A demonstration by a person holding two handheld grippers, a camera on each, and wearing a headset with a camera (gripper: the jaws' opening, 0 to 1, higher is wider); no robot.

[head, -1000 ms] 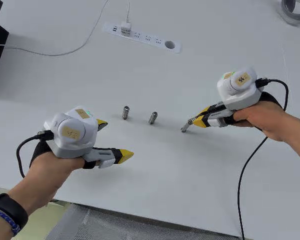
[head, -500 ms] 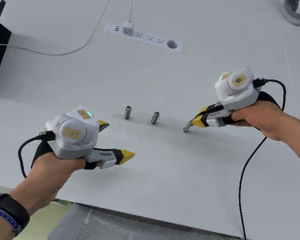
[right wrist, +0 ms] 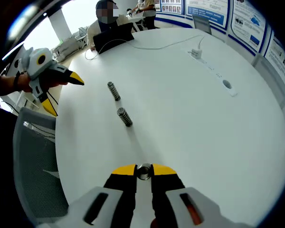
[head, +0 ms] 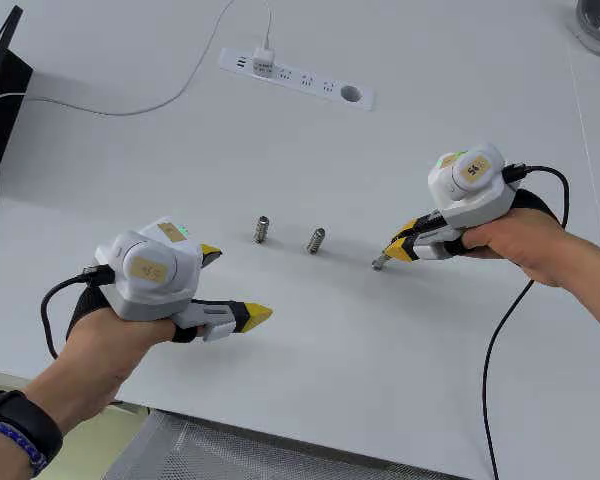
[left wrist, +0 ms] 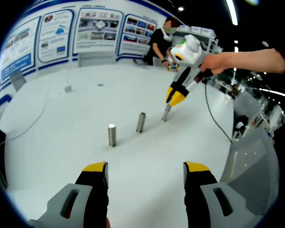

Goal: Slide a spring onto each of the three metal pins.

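Spring [head: 380, 262] clamped at its top end between the yellow tips of the right gripper [head: 392, 252], jaws drawn together on it. Tilted, lower end touching the white table [head: 330, 350]. Seen end-on in the right gripper view as a small metal ring [right wrist: 143, 172] squeezed between the two tips. Impossible to tell whether a pin sits inside.

At 9 o'clock of it in the head view, apart from it, middle sprung pin [head: 316, 240], upright on the table with coils around the shaft. At 9 o'clock again, left sprung pin [head: 262, 229], also upright, bright cap on top in the left gripper view [left wrist: 112, 135].

Left gripper [head: 233, 284] at 7 o'clock of the left sprung pin, near but not touching, jaws spread wide with nothing between them.

Power strip [head: 300, 78] at 12 o'clock of the pins, well apart, a white plug in its left end.
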